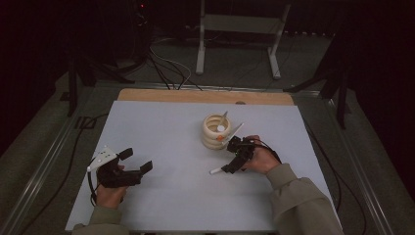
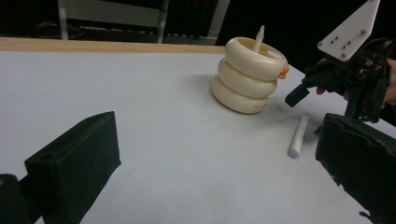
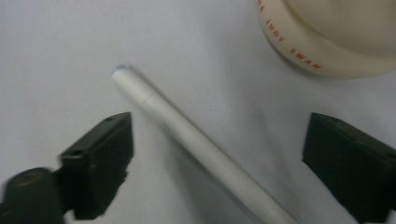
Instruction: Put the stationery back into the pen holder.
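On the pale grey table [image 1: 161, 196], a cream ribbed pen holder of stacked rings [image 1: 216, 131] stands just beyond the right gripper [image 3: 215, 163]; its jaws stand wide apart, straddling a slim white pen [image 3: 196, 149] lying flat, long axis diagonal between them, untouched; the left gripper [image 1: 134, 161], also agape and empty, is well apart.

Smooth matt white pen [image 3: 196, 149]; glossy cream plastic ringed holder [image 2: 247, 77].

A dim room surrounds the pale grey table [image 1: 161, 122], with a white metal stand [image 1: 238, 29] at twelve o'clock and cables [image 1: 169, 68] strewn at eleven.
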A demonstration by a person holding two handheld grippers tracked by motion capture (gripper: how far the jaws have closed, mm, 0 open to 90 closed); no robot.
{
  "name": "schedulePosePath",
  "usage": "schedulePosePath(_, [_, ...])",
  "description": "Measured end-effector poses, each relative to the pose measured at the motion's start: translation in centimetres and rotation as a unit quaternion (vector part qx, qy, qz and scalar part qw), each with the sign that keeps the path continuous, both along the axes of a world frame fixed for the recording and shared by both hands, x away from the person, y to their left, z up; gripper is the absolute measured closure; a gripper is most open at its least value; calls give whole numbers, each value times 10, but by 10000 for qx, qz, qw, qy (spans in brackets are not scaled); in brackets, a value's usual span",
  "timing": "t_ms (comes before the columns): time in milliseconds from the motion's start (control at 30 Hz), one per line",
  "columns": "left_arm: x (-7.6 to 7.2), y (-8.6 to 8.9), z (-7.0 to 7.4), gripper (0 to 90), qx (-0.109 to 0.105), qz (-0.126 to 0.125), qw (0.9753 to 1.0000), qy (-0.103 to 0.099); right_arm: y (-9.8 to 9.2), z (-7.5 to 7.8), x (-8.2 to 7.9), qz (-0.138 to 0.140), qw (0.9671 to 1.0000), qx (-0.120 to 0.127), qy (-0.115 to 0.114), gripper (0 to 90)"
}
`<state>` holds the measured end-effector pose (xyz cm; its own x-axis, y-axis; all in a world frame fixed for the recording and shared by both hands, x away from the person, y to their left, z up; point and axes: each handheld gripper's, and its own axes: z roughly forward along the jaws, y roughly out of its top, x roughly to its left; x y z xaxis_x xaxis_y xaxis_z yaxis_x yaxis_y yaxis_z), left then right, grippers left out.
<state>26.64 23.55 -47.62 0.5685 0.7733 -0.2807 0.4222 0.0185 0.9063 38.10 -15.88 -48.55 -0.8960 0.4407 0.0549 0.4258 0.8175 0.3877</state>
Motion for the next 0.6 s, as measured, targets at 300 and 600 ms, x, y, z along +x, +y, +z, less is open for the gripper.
schedulePosePath(300, [0,-1,-1,3,-9,11,10000,15,14,-10,-12,582,9975,-350,-178,588])
schedulePosePath(600, [0,0,-1,3,-8,16,10000,44,21,-7,-18,770,9947,-679,-106,794])
